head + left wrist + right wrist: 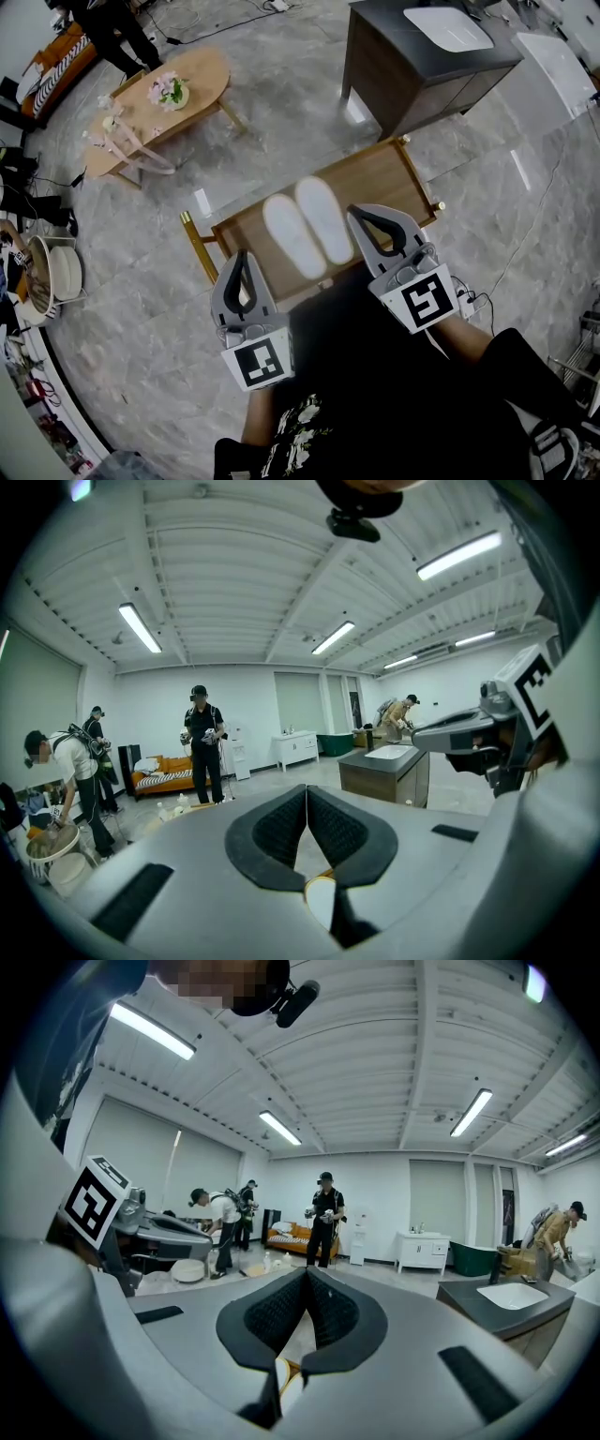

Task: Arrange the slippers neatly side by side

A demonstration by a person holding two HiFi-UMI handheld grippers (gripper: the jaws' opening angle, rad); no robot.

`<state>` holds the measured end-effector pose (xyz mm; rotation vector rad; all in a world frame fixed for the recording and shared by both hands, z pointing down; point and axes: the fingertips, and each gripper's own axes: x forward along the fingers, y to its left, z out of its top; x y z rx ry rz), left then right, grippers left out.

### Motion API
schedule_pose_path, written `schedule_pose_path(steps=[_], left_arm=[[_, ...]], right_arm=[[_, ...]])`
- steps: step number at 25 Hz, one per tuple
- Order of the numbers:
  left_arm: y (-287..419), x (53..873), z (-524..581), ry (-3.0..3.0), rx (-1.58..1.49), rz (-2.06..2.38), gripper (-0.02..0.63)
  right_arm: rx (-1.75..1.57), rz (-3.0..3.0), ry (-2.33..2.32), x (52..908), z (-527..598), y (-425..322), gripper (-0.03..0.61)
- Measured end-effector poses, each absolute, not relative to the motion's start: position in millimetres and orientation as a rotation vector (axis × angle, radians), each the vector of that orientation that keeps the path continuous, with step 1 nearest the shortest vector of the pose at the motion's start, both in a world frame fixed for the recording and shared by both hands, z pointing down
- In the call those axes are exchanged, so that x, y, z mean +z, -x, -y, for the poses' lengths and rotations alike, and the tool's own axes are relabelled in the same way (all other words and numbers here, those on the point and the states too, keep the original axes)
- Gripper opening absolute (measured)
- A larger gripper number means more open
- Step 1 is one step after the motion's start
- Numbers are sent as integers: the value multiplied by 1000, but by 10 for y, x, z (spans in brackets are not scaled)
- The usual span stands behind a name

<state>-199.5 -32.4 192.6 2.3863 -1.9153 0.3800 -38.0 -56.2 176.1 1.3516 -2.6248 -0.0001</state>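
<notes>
Two white slippers lie side by side on a low wooden bench [394,173], the left slipper [291,236] touching the right slipper [325,218], both angled up and to the left. My left gripper [242,255] is shut and empty, with its tip over the bench's near-left edge, just left of the slippers. My right gripper [356,216] is also shut and empty, its tip beside the right slipper's near end. In the left gripper view, the shut left gripper [306,789] points level into the room. The right gripper [306,1272] does the same in its own view.
An oval wooden coffee table [192,70] with flowers and a pink bag stands at the far left. A dark cabinet [394,66] with a white basin stands beyond the bench at right. Stacked bowls [58,270] sit at the left. Several people [203,742] stand across the room.
</notes>
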Motion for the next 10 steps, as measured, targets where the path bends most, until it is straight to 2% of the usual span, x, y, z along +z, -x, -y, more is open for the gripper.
schedule_pose_path(steps=[10], left_arm=[[1904, 1940, 374, -2405, 349, 1885, 5]], right_arm=[[-19, 2634, -1336, 1759, 520, 402, -2]])
